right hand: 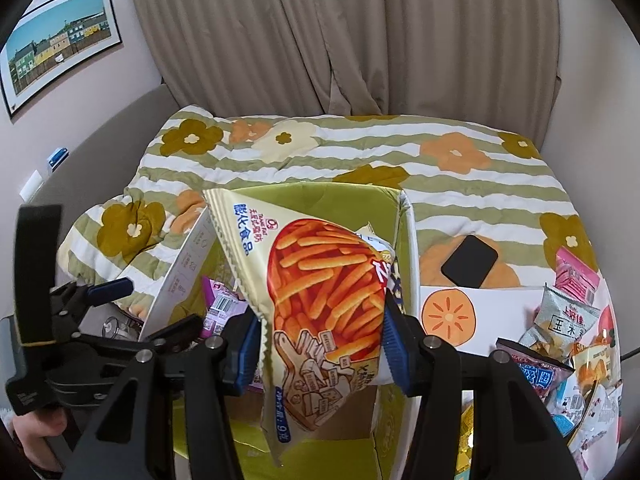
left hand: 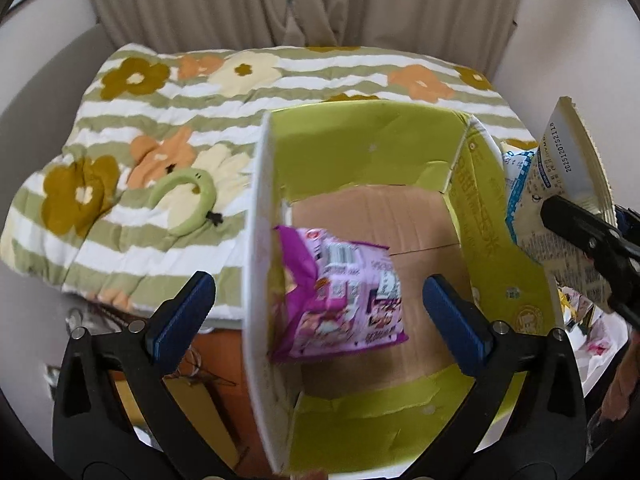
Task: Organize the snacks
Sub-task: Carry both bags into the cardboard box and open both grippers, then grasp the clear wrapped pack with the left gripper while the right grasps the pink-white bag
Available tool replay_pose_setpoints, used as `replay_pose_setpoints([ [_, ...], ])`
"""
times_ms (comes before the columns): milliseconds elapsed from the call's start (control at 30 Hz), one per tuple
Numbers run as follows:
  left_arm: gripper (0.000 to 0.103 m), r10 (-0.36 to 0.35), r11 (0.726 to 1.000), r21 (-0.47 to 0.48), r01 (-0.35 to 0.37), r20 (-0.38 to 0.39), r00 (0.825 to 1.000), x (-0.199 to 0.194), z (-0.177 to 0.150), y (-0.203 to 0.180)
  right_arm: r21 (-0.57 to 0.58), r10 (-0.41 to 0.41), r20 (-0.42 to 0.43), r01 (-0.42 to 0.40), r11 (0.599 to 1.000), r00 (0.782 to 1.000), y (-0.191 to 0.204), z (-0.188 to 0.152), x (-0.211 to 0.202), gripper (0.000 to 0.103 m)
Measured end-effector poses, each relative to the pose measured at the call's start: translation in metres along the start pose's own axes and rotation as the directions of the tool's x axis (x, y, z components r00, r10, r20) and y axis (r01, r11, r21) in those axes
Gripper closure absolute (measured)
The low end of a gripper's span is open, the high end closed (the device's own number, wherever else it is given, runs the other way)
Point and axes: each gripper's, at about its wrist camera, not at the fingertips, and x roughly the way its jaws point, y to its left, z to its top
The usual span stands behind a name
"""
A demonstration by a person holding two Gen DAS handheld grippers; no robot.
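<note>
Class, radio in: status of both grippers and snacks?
Left gripper open above purple packet in green box. Right gripper shut on orange-stick packet. Path clear.

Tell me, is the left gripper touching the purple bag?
Apart. In the left wrist view the left gripper stands wide open, with clear gaps beside the purple bag in the box.

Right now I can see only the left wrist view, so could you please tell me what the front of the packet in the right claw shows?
Observer: The right claw is shut on a cream packet whose front pictures orange snack sticks.
Operator: Thank you. Are more snacks waiting outside the box?
Observer: Yes, a pile of assorted packets lies to the right of the green box.
Operator: Is anything else lying near it?
Observer: A flat black rectangular object rests on the flowered blanket, right of the box.
</note>
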Motion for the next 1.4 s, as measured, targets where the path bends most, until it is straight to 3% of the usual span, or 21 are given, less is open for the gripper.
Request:
replay_pose_setpoints([
  [167,0.001,0.04,0.996,-0.084,-0.038,0.025,0.999,-0.026,-0.014,0.022,-0.043,0.075,-0.001,-0.075,0.996,0.997,0.006,-0.001,-0.004,0.054],
  [500,0.001,0.058,0.988,-0.144,-0.05,0.048,0.997,-0.046,-0.026,0.043,-0.104,0.069,-0.106,-0.08,0.991,0.992,0.023,-0.014,0.029,0.051],
  [533,0.001,0.059,0.988,-0.143,-0.051,0.049,0.997,-0.046,-0.027,0.043,-0.101,0.068,-0.111,-0.08,0.992,0.992,0.023,-0.015,0.032,0.047],
  [600,0.001,0.063,0.989,-0.138,-0.056,0.047,0.997,-0.046,-0.028,0.044,-0.095,0.083,-0.118,-0.095,0.991,0.99,0.022,-0.018,0.035,0.023],
  [633,0.001,0.066,0.989,-0.137,-0.059,0.046,0.997,-0.046,-0.029,0.043,-0.097,0.094,-0.122,-0.106,0.99,0.988,0.021,-0.019,0.035,0.001],
  [833,0.001,0.062,0.988,-0.141,-0.056,0.039,0.997,-0.047,-0.037,0.045,-0.081,0.127,-0.097,-0.135,0.987,0.987,0.015,-0.028,0.031,0.0],
  [1167,0.001,0.027,0.992,-0.126,-0.022,0.039,0.999,-0.052,-0.042,0.041,-0.08,0.1,-0.037,-0.103,0.992,0.994,0.017,-0.034,0.0,0.0],
  [1400,0.001,0.004,0.996,-0.089,0.002,0.063,0.998,-0.059,-0.04,0.022,-0.039,0.088,-0.011,-0.089,0.995,0.996,-0.01,-0.03,-0.025,0.0],
])
